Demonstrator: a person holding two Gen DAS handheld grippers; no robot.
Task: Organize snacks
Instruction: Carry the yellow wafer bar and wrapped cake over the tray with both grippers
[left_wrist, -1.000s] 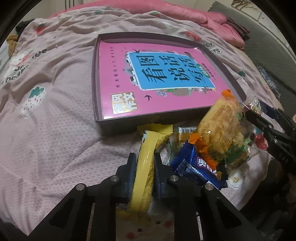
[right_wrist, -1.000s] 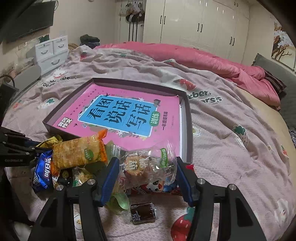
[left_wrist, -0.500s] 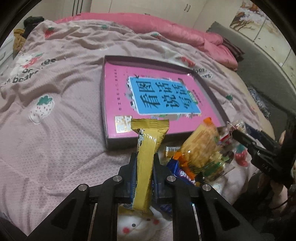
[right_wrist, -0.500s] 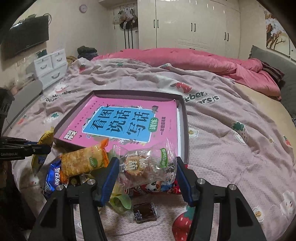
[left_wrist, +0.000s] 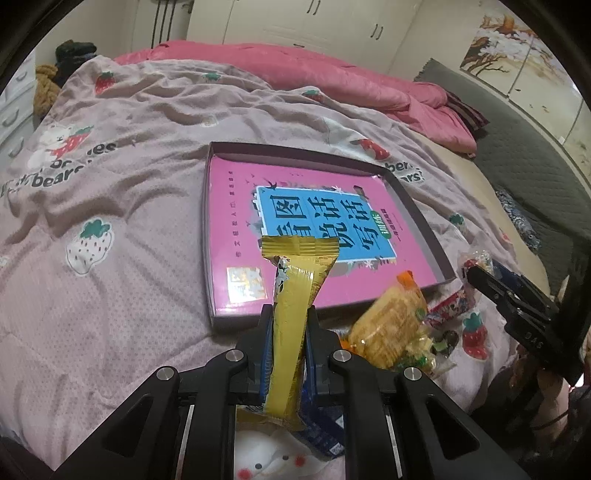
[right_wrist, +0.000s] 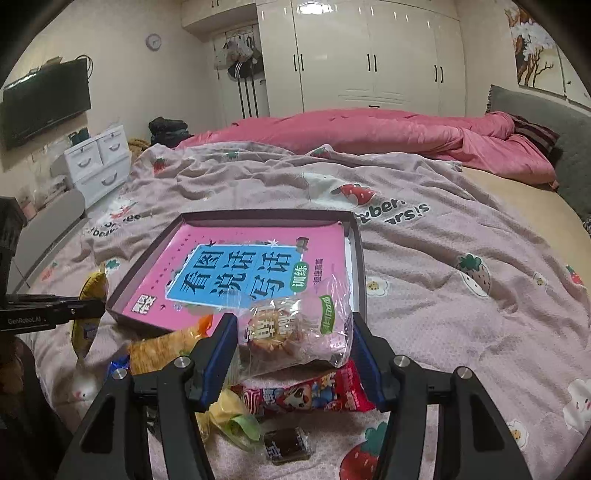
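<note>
Here the left gripper (left_wrist: 289, 334) jaws are clamped on the yellow snack bar (left_wrist: 291, 321), held upright clear of the pile. The right gripper (right_wrist: 291, 347) jaws grip a clear cookie bag (right_wrist: 295, 328) across its width. Both hang at the near edge of the shallow box (left_wrist: 417, 206), likely the drop-off; the orange cracker pack (left_wrist: 391, 325) lies on the bed.

bg: TV (right_wrist: 44, 101) on wall | white drawers (right_wrist: 98, 162) | pink duvet (right_wrist: 388, 134) | wardrobe (right_wrist: 369, 55)
</note>
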